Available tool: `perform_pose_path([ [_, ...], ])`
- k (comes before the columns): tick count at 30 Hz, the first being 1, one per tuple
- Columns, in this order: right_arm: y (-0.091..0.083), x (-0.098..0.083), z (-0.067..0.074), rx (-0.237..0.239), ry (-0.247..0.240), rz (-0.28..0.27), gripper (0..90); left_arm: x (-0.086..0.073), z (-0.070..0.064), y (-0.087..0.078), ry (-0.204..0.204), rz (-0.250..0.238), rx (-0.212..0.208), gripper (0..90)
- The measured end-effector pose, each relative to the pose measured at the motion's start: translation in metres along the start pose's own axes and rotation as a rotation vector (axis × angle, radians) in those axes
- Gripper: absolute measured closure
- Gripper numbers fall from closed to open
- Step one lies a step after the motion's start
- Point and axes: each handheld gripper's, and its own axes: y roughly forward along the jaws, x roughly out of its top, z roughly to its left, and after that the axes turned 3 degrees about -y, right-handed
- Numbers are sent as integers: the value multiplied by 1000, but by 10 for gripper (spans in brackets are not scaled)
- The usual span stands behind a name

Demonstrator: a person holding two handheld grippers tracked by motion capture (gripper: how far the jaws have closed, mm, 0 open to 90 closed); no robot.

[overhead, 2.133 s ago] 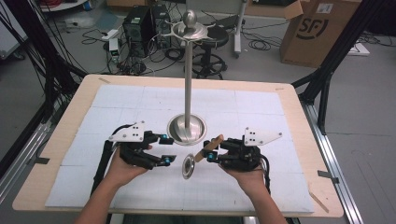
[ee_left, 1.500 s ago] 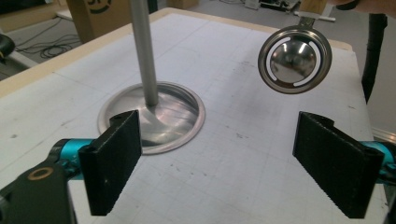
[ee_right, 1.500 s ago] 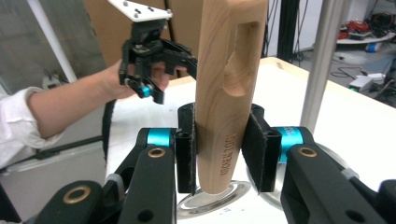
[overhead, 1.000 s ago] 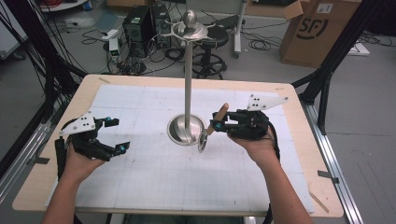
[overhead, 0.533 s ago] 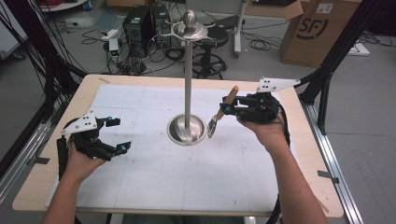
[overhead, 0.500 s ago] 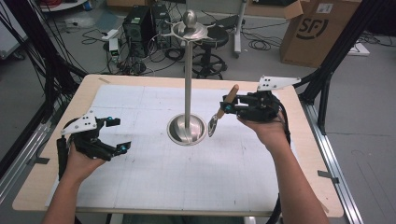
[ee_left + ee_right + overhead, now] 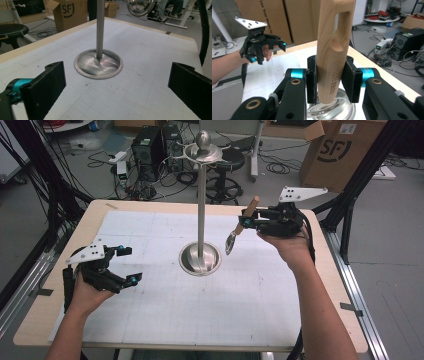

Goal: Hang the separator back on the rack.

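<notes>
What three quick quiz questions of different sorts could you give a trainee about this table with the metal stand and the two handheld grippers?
1. True or false: the left gripper holds a utensil.
2. Multiple choice: the right gripper is clamped on which part of the wooden-handled spoon? A) the metal bowl B) the wooden handle C) nothing
3. Fill in: the metal stand rises from a round ____ resting on the gridded mat.

Key: 1 false, its jaws stand wide apart with nothing between them. 2 B. 3 base.
</notes>
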Motion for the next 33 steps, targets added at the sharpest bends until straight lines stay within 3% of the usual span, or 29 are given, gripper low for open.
perform_pose_path([
  [14, -1, 24, -2, -12, -29, 23, 679, 0, -1, 0, 4, 5, 1, 21],
  [33, 19, 73, -6, -33, -74, 68, 679, 0, -2, 0, 10, 3, 3, 21],
])
